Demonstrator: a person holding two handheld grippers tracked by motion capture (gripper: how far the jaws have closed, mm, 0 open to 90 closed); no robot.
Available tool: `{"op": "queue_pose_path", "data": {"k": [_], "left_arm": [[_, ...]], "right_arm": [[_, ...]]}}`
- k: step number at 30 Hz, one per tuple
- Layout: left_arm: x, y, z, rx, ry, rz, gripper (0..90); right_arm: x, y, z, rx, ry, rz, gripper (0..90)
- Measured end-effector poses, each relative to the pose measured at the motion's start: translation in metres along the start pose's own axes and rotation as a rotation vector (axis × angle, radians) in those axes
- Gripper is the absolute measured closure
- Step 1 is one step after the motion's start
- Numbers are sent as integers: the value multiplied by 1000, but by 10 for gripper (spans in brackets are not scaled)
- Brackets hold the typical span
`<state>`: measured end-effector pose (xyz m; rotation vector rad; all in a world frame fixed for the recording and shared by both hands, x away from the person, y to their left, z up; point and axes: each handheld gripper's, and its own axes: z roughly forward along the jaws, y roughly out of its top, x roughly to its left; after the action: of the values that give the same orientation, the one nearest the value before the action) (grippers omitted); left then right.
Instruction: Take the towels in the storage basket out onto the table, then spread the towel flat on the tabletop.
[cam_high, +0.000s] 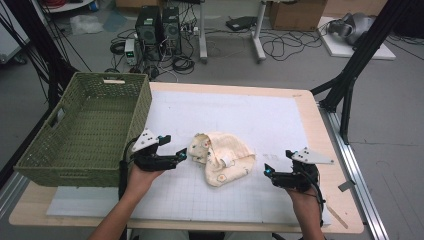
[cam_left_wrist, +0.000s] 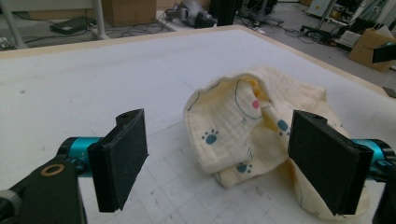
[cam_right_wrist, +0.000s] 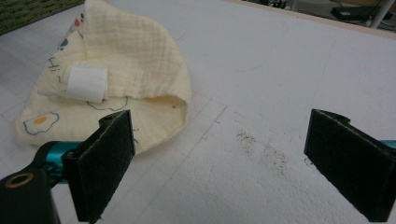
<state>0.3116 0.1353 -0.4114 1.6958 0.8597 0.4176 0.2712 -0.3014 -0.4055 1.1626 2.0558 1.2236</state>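
Crumpled yellow cloth (cam_high: 222, 157) lies mid-worktop (cam_high: 280, 120), nearer the front edge, well right of the green basket (cam_high: 85, 130) at the left edge. Left gripper (cam_high: 181, 156) just beside the cloth's left end, jaws wide apart, cloth bunched between them, not pinched. Right gripper (cam_high: 269, 171) near the cloth's right side, jaws wide, holding nothing.

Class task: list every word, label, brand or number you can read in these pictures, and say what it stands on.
None can be read.
White tag on the cream printed cloth: looks blank.
Cloth prints are pictures only: paw, fried egg.
White label on the green basket rim: too small to read.
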Motion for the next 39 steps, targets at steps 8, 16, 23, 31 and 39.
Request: {"op": "queue_pose_path", "data": {"k": [8,16,23,31,39], "left_arm": [[-1,-14,-4,17,9,45,207],[2,-17,-3,35,12,39,211],[1,-19,-3,43,25,28,213],[3,-19,-7,35,30,16,215],[0,-21,-5,63,30,27,238]], "right_arm": [[4,0,5,21,-8,-29,80],[4,-1,9,31,-2,-28,80],[7,-2,9,40,-7,-56,79],[15,3,14,36,8,-50,78],[25,5,22,71,67,-115,78]]}}
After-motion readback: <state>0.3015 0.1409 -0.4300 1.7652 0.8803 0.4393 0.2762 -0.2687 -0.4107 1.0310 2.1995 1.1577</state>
